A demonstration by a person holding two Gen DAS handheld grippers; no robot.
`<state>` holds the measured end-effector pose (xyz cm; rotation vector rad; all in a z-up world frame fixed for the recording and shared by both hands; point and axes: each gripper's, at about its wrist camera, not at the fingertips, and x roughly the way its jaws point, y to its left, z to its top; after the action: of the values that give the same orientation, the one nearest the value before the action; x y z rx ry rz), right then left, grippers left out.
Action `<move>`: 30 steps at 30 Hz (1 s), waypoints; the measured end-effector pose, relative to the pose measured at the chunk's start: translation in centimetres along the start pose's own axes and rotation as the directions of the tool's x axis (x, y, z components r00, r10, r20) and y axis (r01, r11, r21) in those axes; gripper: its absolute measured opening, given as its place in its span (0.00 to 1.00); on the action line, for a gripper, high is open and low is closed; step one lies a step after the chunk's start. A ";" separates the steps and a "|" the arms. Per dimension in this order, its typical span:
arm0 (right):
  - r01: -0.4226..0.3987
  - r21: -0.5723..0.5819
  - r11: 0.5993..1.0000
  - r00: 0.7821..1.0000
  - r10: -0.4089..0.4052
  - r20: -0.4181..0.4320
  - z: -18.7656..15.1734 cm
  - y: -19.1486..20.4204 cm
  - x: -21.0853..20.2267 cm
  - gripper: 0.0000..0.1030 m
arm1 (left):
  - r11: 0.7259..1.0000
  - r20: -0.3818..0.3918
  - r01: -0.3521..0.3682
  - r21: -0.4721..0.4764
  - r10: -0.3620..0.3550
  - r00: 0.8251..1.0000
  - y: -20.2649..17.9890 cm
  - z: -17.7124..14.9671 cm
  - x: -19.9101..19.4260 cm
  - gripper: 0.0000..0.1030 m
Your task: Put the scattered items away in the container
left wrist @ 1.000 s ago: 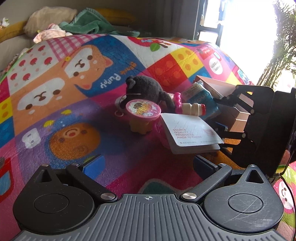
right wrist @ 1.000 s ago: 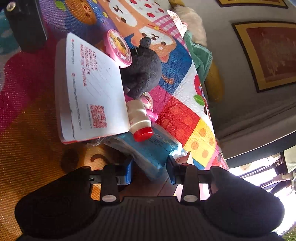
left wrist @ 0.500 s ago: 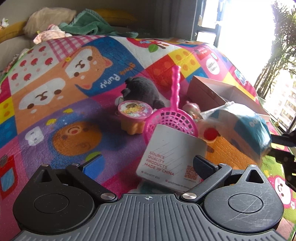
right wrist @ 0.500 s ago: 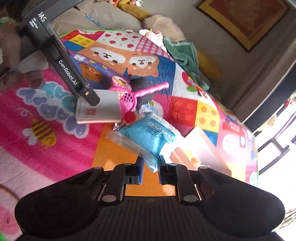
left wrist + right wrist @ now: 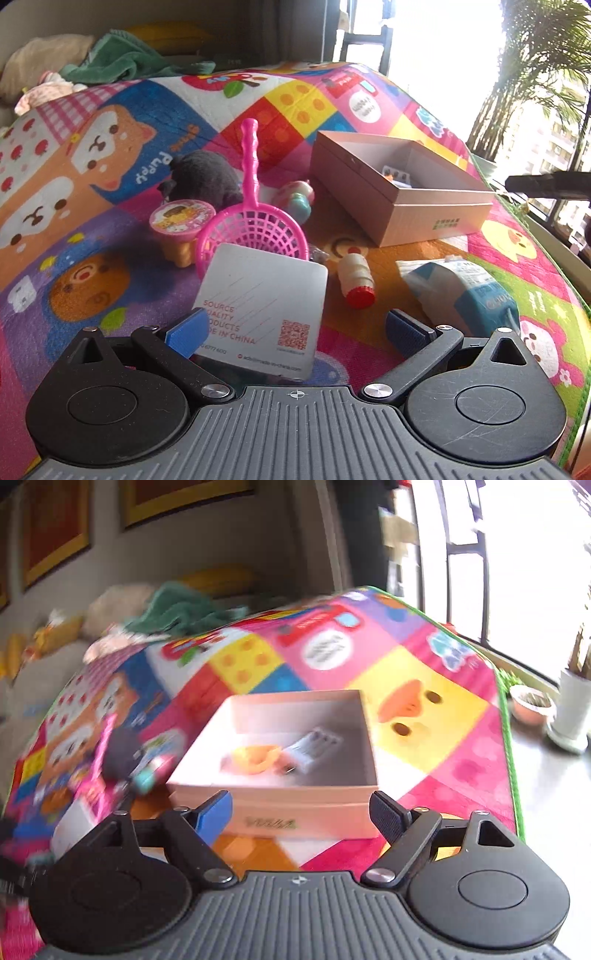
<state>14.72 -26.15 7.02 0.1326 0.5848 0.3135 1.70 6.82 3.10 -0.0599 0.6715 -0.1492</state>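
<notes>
White square card (image 5: 264, 306), red print: "SOURCE QUALITY PRODUCTS MADE IN CHINA"; QR code at lower right; small line along the bottom edge, too small to read.
Colourful patchwork play mat (image 5: 155, 118), blue patch beside the puppy face: "Puppy", seen upside down; a second word above it not legible.
Pink cardboard box (image 5: 436, 218), front wall: small green label, not legible.
Blue and white packet (image 5: 469, 291): print too small to read.
</notes>
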 end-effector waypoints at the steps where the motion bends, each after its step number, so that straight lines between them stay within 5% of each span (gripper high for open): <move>1: 0.003 0.055 0.998 1.000 -0.003 -0.004 0.6 -1.3 1.4 0.74 | 1.000 -0.001 0.004 0.004 -0.004 1.000 -0.2 0.0 0.1 1.00; 7: -0.013 0.058 0.998 0.997 0.018 -0.080 1.9 -2.9 8.4 0.74 | 0.999 -0.003 0.030 0.027 -0.030 1.000 -0.8 -0.1 0.3 1.00; 15: -0.120 -0.151 0.981 0.988 0.102 -0.117 1.6 3.5 10.0 0.75 | 0.999 -0.011 0.038 0.024 -0.038 0.999 -0.4 -0.6 0.7 1.00; 18: -0.098 -0.250 0.963 0.993 0.078 -0.091 1.1 6.2 10.2 0.77 | 0.999 -0.011 0.045 0.019 -0.044 0.999 -0.5 -0.7 0.5 1.00; 22: -0.060 -0.238 0.969 0.998 0.054 -0.032 0.8 6.4 7.9 0.79 | 0.999 0.000 0.048 0.024 -0.048 0.999 -0.4 -1.0 0.1 1.00; 25: -0.038 -0.240 0.970 0.999 0.044 0.020 -0.3 6.0 4.3 0.97 | 0.999 0.003 0.023 0.030 -0.023 1.000 -0.2 -1.0 0.2 1.00; 30: -0.073 -0.339 0.938 0.997 0.067 -0.032 -4.4 6.2 -1.2 1.00 | 1.000 0.004 0.020 0.024 -0.020 1.000 -0.4 -1.0 0.1 1.00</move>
<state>9.76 -20.56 5.30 -0.1843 0.5379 0.4812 1.14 6.44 2.29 -0.0435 0.6644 -0.1765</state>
